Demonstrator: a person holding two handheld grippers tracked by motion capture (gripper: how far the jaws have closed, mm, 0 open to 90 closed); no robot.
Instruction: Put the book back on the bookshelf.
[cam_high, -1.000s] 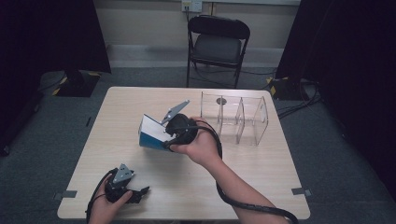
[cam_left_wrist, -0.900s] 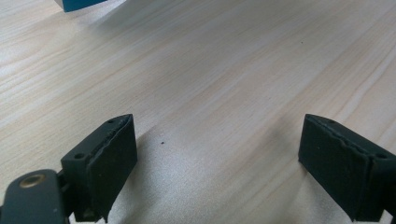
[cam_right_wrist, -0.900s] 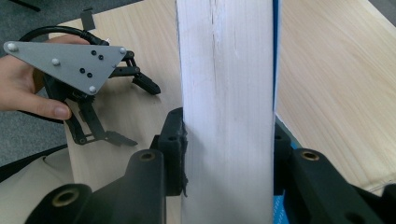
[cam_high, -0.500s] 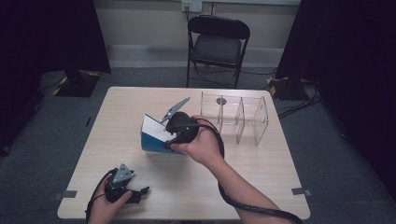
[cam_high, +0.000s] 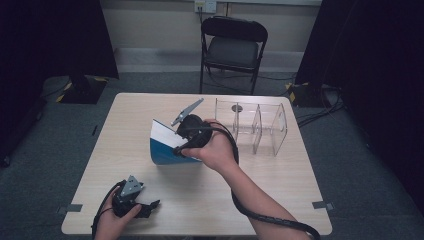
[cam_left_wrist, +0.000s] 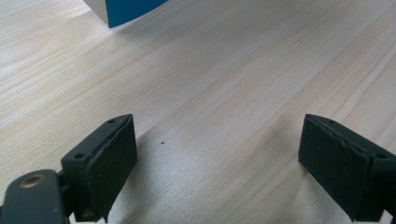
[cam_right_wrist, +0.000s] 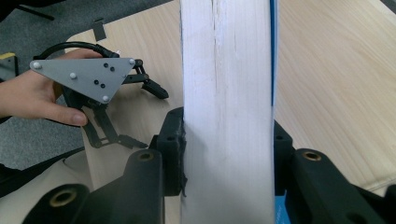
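Right then, the right gripper (cam_high: 184, 136) had its jaws clamped on the blue-and-white book (cam_high: 165, 145), holding it tilted near the middle of the table (cam_high: 280, 200), beside the clear divided organiser (cam_high: 270, 127). Down at the near left corner, the left gripper (cam_high: 142, 206) rested with jaws spread wide, grasping nothing.

Right gripper view: the book (cam_right_wrist: 227, 107) runs off the frame at 12 and 6 o'clock, its cover lettering out of sight. High view: the right hand (cam_high: 216, 150) hides the book's edge at 3 o'clock. Left gripper view: the book's corner (cam_left_wrist: 122, 10) is cut off at 12 o'clock.
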